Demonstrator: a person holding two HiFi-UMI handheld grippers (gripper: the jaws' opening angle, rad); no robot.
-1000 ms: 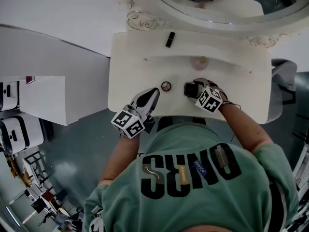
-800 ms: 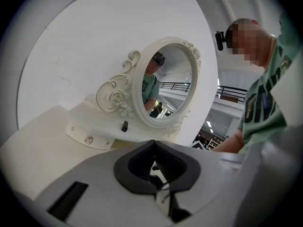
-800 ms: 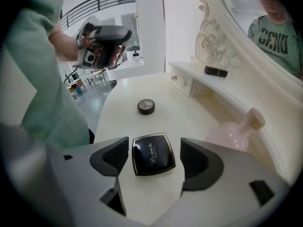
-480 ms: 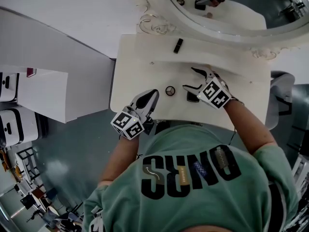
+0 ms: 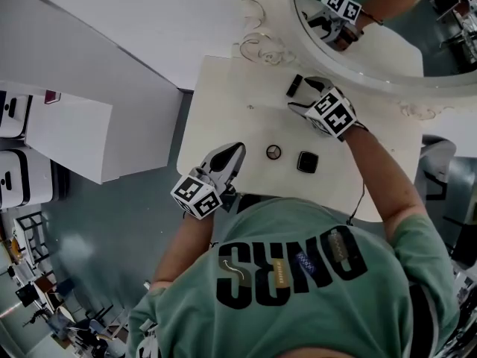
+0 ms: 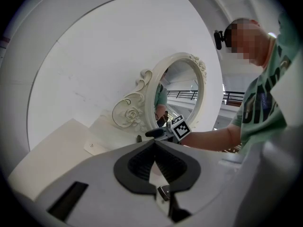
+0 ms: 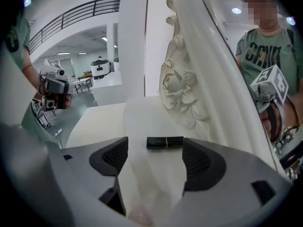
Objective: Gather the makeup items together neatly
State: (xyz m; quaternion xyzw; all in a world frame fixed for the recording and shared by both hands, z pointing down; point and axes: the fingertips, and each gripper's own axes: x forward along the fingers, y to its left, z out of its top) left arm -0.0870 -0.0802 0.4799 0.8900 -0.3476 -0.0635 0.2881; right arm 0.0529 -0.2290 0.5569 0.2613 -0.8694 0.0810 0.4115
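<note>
A black lipstick tube (image 5: 294, 86) lies at the back of the cream vanity table (image 5: 223, 103), close to the mirror. My right gripper (image 5: 303, 93) is open right at it; in the right gripper view the tube (image 7: 164, 142) lies crosswise between the tips of that gripper (image 7: 155, 157), not clamped. A round compact (image 5: 273, 152) and a black square compact (image 5: 307, 162) sit side by side nearer the front edge. My left gripper (image 5: 238, 149) hovers at the front edge left of the round compact, shut and empty (image 6: 154, 143).
An ornate white mirror (image 5: 358, 47) stands along the table's back, and its carved scroll (image 7: 182, 93) is just right of the lipstick. A white cabinet (image 5: 67, 140) stands to the left beyond a strip of floor. The person's body is against the front edge.
My right gripper opened, left the black square compact beside the round compact, and moved back to the lipstick by the mirror. The left gripper stayed put.
</note>
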